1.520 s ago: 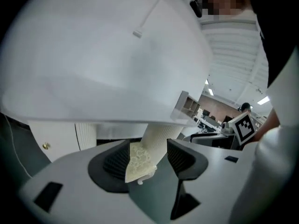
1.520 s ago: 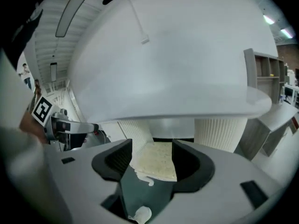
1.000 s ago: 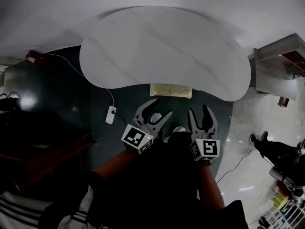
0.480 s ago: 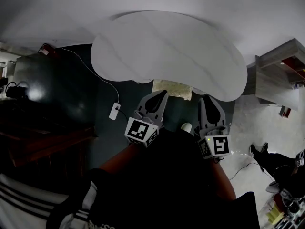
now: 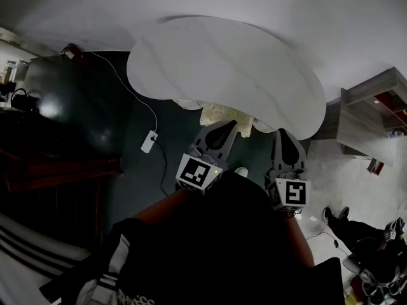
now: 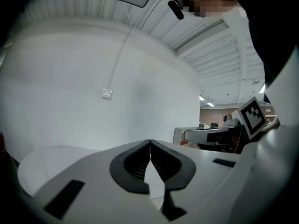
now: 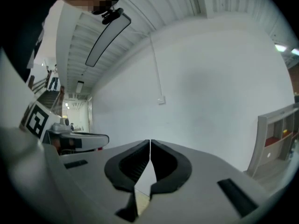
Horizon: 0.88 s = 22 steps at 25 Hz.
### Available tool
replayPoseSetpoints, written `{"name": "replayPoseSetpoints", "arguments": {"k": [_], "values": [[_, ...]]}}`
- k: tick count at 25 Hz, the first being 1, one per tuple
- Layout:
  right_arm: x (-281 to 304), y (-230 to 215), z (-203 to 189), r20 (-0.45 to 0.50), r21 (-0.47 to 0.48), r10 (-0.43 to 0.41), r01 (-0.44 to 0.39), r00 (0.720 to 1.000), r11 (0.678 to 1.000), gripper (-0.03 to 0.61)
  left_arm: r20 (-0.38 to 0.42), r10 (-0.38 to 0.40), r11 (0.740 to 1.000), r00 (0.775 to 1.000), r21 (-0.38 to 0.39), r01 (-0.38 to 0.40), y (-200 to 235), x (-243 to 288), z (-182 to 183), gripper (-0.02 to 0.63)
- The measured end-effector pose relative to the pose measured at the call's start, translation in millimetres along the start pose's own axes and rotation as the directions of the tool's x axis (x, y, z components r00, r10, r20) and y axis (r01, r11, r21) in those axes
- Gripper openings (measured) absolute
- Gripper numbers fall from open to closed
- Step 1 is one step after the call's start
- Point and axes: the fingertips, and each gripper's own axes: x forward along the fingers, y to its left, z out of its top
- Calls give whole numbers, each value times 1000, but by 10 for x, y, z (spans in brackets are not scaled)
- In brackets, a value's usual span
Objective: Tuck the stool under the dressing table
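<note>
Stool (image 5: 219, 115) — mostly under the worktop (image 5: 222, 62), cushion edge showing at its near rim | tuck looks done to me | left gripper (image 5: 227, 127) fingers together, empty | right gripper (image 5: 283, 136) fingers just closed — empty

No text or label is legible

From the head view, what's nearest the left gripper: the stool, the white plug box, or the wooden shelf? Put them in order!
1. The stool, just ahead of the left gripper, partly under the table.
2. The white plug box, off to the left.
3. The wooden shelf, far right.
</note>
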Motion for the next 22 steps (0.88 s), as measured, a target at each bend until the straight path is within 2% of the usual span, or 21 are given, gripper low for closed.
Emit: {"name": "replayPoseSetpoints", "arguments": {"k": [3,11,15,22], "values": [[-59,-86,-37,-22,-49,4,-5,1000,999,38,12,11,1000,1000,-4,-11,-126,69,-27,17],[-169,-234,-89,-16,-6,21,-21,1000,1000,38,-1,22,1000,1000,-5,-22,-330,115,-106,17],[-192,-117,-146,-25,-9,58,-58,998,998,38,1,37,999,999,34,-37,-362,27,-101,17],[-169,40,-107,-13,-12,120,-121,993,993,38,-6,106,994,994,38,-106,-272,-55,-116,15]]}}
